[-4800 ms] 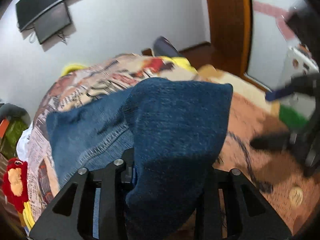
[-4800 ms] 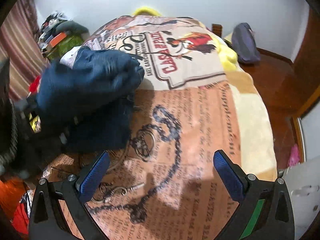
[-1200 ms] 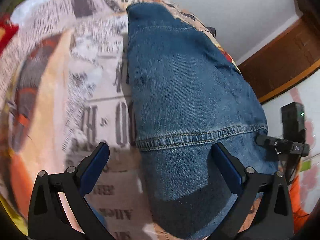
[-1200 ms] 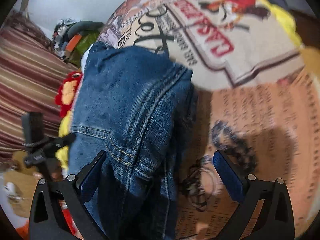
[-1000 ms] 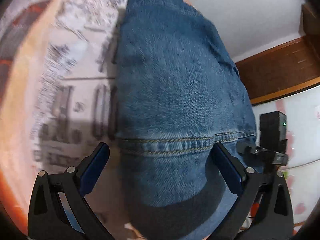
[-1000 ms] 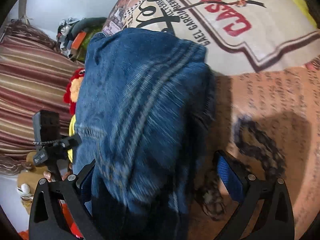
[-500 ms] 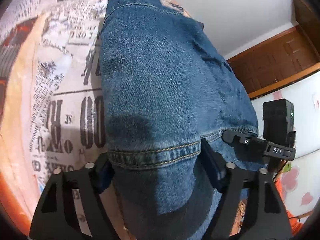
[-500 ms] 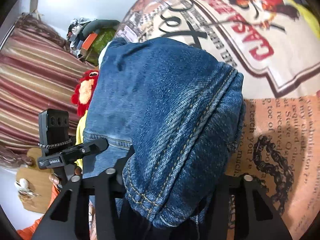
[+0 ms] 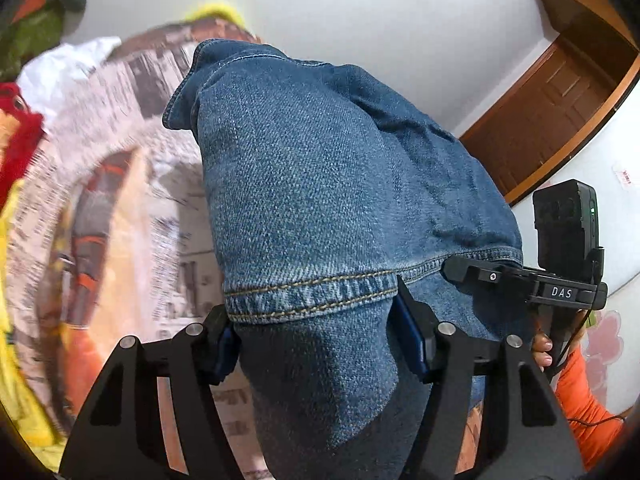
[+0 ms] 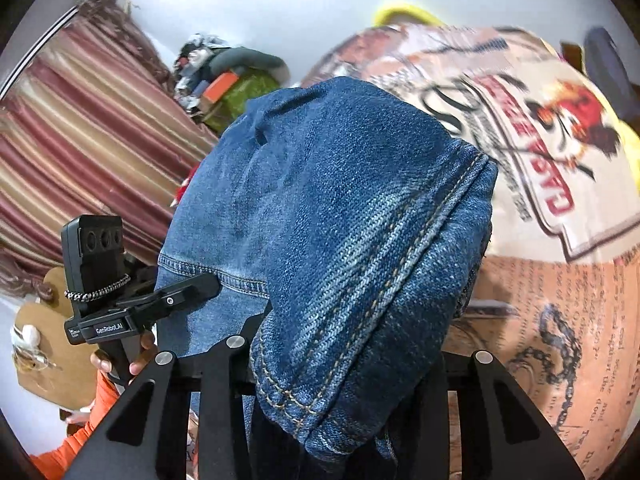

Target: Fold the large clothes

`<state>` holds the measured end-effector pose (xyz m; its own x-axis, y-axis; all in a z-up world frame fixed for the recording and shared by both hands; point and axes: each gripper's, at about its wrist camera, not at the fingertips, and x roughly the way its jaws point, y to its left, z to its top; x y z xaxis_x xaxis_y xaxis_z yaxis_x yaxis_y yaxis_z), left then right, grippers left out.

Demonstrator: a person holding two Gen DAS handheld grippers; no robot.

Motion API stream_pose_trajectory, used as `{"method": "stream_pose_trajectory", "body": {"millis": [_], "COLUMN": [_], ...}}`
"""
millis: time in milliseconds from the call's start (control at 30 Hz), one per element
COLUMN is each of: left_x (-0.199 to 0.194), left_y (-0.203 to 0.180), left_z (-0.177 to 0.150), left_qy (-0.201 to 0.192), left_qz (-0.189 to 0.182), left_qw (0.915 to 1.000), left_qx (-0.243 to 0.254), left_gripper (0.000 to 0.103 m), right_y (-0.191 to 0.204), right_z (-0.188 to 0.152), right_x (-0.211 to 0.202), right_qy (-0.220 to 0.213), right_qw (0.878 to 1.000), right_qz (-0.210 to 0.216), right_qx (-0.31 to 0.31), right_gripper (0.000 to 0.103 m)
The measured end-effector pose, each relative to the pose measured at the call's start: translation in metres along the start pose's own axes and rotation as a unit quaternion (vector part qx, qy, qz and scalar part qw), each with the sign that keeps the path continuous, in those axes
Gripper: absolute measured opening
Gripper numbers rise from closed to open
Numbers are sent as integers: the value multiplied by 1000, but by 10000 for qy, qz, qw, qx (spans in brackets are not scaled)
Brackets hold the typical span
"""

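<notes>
Pinching the folded jeans [image 9: 328, 208] from both sides, the left gripper [image 9: 316, 344] and right gripper [image 10: 344, 364] should lift level toward twelve o'clock over the printed blanket [image 10: 560, 280].

black gripper [image 9: 316, 344] frames, blue pads, orange sleeves.

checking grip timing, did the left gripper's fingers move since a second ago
Yes. The left gripper has closed inward onto the jeans: its fingers were spread wide over the printed bedspread and now pinch the hem.
</notes>
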<state>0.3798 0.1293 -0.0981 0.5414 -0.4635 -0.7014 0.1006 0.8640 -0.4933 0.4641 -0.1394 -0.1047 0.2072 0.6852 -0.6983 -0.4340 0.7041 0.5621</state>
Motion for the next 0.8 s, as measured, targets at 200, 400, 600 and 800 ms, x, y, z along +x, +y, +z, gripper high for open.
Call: {"method": "stream_pose_trajectory", "body": {"millis": [200, 400, 600, 800], "left_x": [-51, -88, -96, -71], "left_y": [22, 58, 106, 157], "left_z": [-3, -23, -44, -71], "left_qy": [-304, -396, -264, 126], "left_qz": [183, 393, 604, 749], "left_qw": [9993, 9978, 9947, 9894], "left_qx": [-67, -353, -793, -1237], "left_gripper": [65, 65, 65, 65], "right_y": [58, 100, 121, 117], "right_z": [6, 1, -10, -26], "right_x": [16, 53, 115, 182], "right_qy": [20, 250, 706, 1240], "right_qw": [9996, 9984, 9956, 9907], "right_qz": [134, 283, 400, 354], "right_qx": [-257, -427, -466, -430], "right_gripper": [35, 35, 35, 35]}}
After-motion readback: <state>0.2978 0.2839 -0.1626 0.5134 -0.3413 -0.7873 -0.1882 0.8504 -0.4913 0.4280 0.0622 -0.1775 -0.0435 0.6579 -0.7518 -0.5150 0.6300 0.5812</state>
